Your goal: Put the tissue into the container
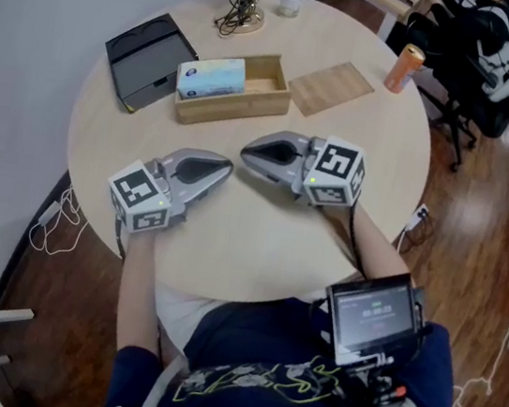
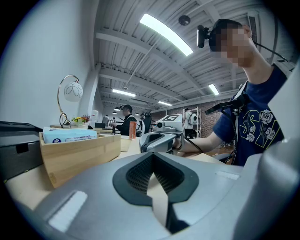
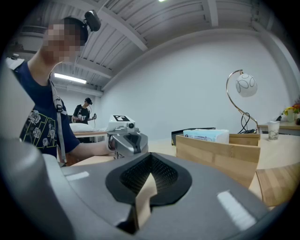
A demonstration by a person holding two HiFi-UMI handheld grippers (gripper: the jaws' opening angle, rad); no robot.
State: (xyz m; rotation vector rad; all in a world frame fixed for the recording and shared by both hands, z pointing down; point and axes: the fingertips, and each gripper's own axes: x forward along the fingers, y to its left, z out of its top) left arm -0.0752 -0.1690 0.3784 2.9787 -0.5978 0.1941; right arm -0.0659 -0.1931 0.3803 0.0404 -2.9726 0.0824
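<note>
A pale blue tissue pack (image 1: 212, 78) lies inside the left part of an open wooden box (image 1: 263, 92) on the round table. It also shows over the box wall as tissue pack (image 2: 68, 134) and tissue pack (image 3: 205, 135). My left gripper (image 1: 229, 169) rests on the table in front of the box, shut and empty. My right gripper (image 1: 244, 153) lies just right of it, tips pointing left, also shut with nothing held. Each sees the other: right gripper (image 2: 143, 143), left gripper (image 3: 137, 143).
A wooden lid (image 1: 331, 88) lies right of the box. A dark tray (image 1: 147, 59) sits at the left rim, a lamp base with cable (image 1: 239, 14) and a small cup (image 1: 289, 2) at the back, an orange can (image 1: 405, 68) at the right rim.
</note>
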